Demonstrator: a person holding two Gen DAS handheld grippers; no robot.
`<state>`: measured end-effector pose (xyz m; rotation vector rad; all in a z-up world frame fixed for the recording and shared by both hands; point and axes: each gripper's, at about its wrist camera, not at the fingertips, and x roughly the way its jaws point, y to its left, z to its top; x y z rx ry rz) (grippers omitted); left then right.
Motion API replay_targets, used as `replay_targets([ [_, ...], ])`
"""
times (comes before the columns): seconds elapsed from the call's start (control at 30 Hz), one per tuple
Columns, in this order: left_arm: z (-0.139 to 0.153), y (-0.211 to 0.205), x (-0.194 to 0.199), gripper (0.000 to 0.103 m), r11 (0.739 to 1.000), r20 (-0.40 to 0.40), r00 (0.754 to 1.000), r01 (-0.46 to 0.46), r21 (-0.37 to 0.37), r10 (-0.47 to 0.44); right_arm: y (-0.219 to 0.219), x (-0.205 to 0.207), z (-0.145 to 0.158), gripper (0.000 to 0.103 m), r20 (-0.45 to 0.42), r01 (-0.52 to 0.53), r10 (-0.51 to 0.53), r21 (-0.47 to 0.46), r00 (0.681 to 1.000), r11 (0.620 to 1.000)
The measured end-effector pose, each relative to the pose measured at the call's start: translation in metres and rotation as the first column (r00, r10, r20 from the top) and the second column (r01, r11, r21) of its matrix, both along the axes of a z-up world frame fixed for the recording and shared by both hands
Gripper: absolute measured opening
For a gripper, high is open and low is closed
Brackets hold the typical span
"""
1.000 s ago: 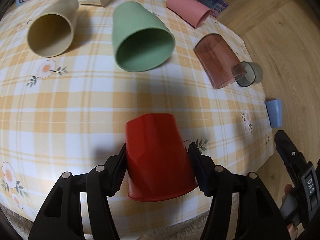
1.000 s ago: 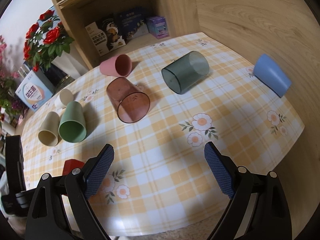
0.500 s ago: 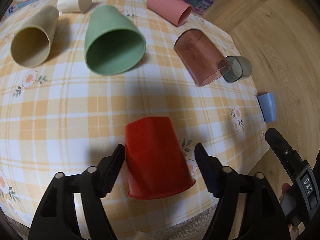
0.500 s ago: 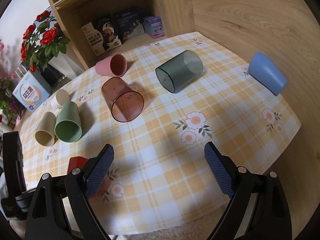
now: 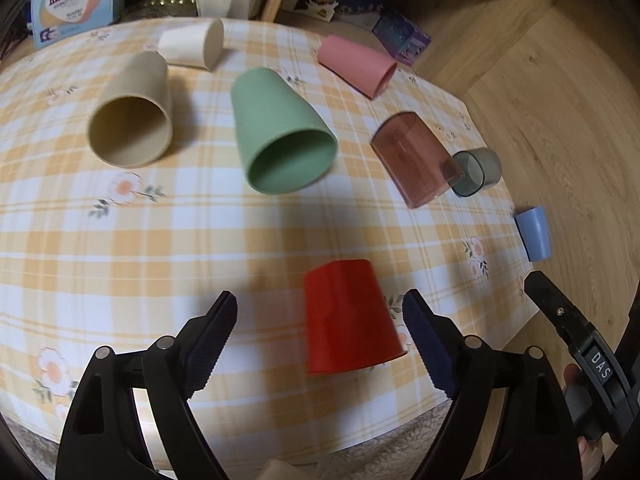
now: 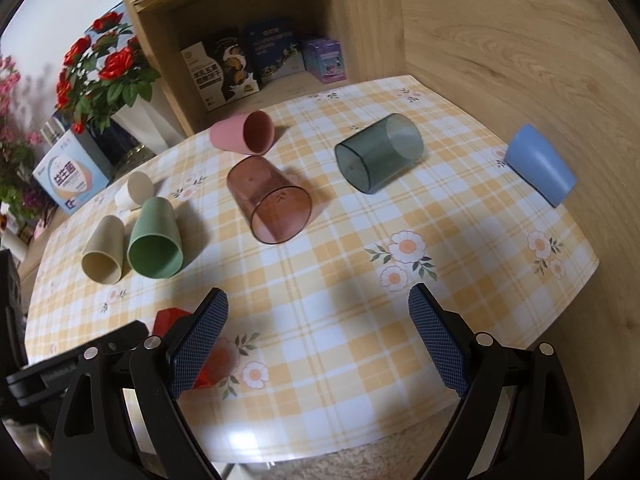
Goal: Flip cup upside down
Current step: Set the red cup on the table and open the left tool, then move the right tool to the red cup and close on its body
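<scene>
A red cup point(image 5: 348, 320) stands upside down, mouth down, on the plaid tablecloth point(image 5: 120, 248) near its front edge. My left gripper point(image 5: 320, 336) is open; its fingers stand apart from the cup on both sides, touching nothing. In the right wrist view the red cup point(image 6: 170, 318) is partly hidden behind the left finger. My right gripper point(image 6: 318, 340) is open and empty above the table's front part.
Several cups lie on their sides: beige point(image 5: 130, 114), cream point(image 5: 192, 44), green point(image 5: 280, 128), pink point(image 5: 356, 66), brown see-through point(image 5: 416, 160), dark see-through point(image 6: 380, 154), blue point(image 6: 538, 164). A shelf with boxes point(image 6: 256, 60) and a flower vase point(image 6: 108, 80) stand behind.
My left gripper opened, let go of the red cup and drew back and leftward. The cup stays upside down on the table. The right gripper barely moved.
</scene>
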<state>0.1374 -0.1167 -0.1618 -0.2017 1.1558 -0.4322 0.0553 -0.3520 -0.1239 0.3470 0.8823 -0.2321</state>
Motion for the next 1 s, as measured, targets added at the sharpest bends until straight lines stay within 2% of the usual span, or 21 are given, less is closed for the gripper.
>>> replay_targets([
  [0.27,0.011,0.046,-0.008,0.094,0.996,0.091,0.995,-0.055,0.071,0.048,0.023,0.005,0.001,0.089,-0.04,-0.074,0.073,-0.013,0.997,0.997],
  [0.43,0.023,0.081,-0.02,0.096,0.983,0.208,0.975,-0.113,0.141,0.082,0.027,0.016,-0.002,0.089,-0.098,-0.107,0.109,0.025,0.989,0.994],
  [0.6,0.038,0.122,-0.033,0.097,0.974,0.286,0.944,-0.203,0.105,0.166,0.035,0.031,-0.006,0.089,-0.149,-0.188,0.193,0.047,0.97,0.981],
  [0.77,0.05,0.149,-0.044,0.097,0.955,0.372,0.906,-0.267,0.128,0.203,0.051,0.053,-0.009,0.089,-0.201,-0.291,0.311,0.122,0.929,0.949],
  [0.87,0.052,0.162,-0.049,0.097,0.944,0.403,0.886,-0.304,0.129,0.23,0.062,0.073,-0.017,0.089,-0.275,-0.321,0.368,0.204,0.888,0.925],
  [1.0,0.049,0.175,-0.052,0.097,0.937,0.4,0.88,-0.328,0.116,0.258,0.082,0.096,-0.029,0.088,-0.354,-0.352,0.43,0.264,0.831,0.898],
])
